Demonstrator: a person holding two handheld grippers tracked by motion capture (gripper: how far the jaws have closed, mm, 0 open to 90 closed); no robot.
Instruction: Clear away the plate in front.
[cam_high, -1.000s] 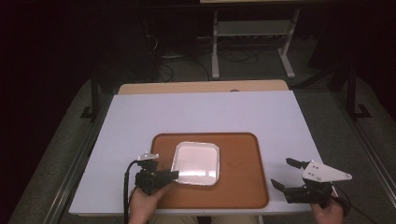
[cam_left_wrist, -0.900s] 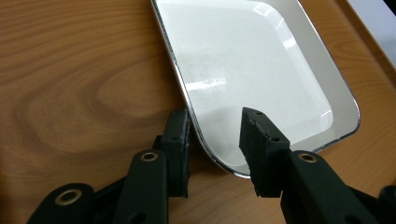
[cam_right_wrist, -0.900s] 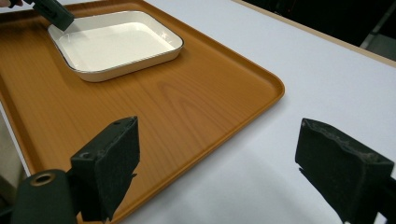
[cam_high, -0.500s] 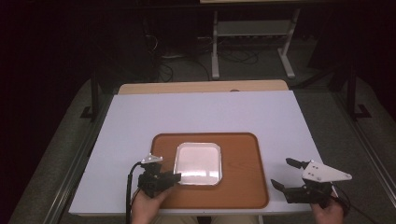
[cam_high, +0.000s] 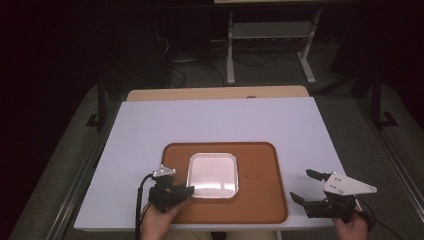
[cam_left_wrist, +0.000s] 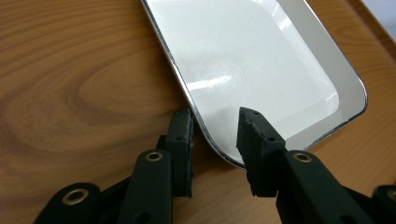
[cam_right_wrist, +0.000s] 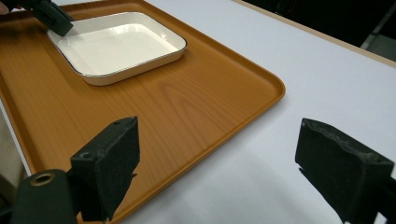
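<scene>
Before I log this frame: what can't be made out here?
- Left gripper view: whether the left tongs press the white dish rim; a gap seems to remain.
- High view: that contact is too small.
- Right gripper view: wooden tray cut off by the frame's left edge.

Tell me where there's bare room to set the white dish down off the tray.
The white tabletop beyond the wooden tray is bare across its width, as is the strip left of the tray. Right of the tray, the open right gripper hovers. The tight spot is the white dish's near-left corner, straddled by the left gripper.
</scene>
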